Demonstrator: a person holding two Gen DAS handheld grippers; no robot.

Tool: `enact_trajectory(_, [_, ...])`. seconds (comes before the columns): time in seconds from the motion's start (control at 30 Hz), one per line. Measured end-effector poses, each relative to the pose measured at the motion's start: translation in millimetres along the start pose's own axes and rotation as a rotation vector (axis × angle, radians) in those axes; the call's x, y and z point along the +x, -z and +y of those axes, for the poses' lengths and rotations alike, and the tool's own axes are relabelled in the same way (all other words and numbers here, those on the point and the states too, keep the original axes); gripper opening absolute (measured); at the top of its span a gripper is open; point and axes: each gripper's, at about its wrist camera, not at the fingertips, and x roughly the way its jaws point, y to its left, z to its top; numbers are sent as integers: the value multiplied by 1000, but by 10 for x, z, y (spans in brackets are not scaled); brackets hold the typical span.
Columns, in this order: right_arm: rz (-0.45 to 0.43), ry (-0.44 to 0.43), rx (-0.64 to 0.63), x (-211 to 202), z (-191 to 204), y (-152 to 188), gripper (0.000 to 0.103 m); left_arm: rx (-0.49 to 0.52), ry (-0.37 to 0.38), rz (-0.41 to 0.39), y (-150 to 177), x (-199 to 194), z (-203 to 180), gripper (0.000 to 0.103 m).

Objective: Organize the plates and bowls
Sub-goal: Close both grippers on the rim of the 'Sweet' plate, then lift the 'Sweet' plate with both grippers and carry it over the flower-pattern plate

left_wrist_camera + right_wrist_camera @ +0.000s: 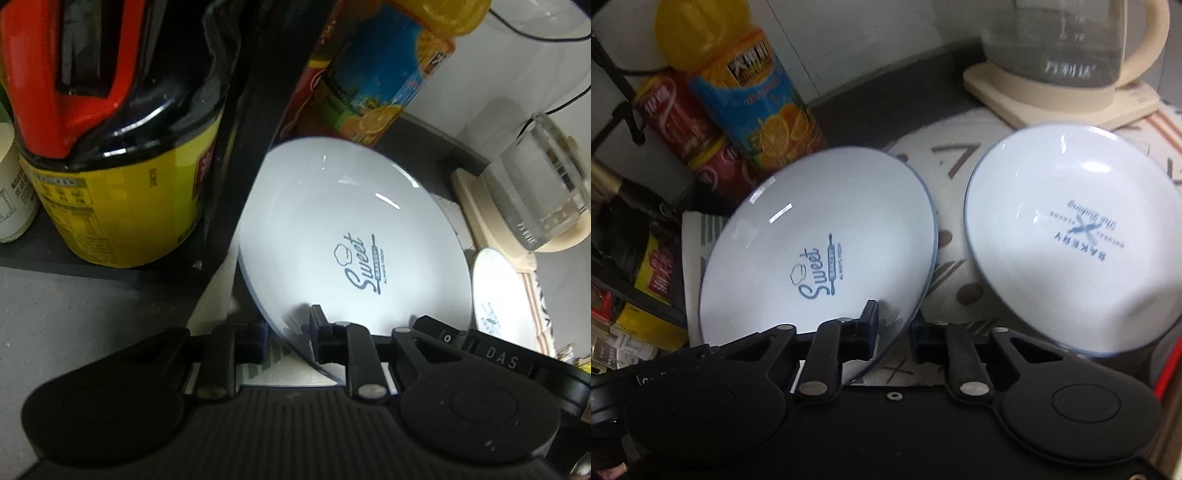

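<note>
Both grippers pinch the near rim of the "Sweet" plate, held tilted at frame centre; stacking it with the "Bakery" plate, lower right, looks next. The left gripper and right gripper reach forward, jaws nearly closed on the rim.

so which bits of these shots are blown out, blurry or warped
Left wrist view: the Sweet plate shows streak glare near its far rim, the yellow-labelled bottle is soft, and the second plate is blown out at the frame's right. Right wrist view: the Bakery plate is motion-smeared along its lower rim, and the fisheye bends the kettle.
</note>
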Motion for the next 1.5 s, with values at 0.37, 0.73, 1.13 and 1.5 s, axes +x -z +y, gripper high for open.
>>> enact_trajectory(0.37, [-67, -17, -32, -312, 13, 50, 14, -3, 5, -23, 116, -287, -87, 19])
enact_trajectory(0.73, [-134, -53, -80, -687, 11, 201, 14, 7, -11, -89, 349, -693, -236, 19])
enact_trajectory(1.13, [-140, -108, -123, -987, -36, 482, 14, -29, -52, -120, 769, -1117, -239, 19])
enact_trajectory(1.5, [-110, -156, -183, -1168, -25, 767, 14, -83, -99, -137, 1174, -1383, -159, 19])
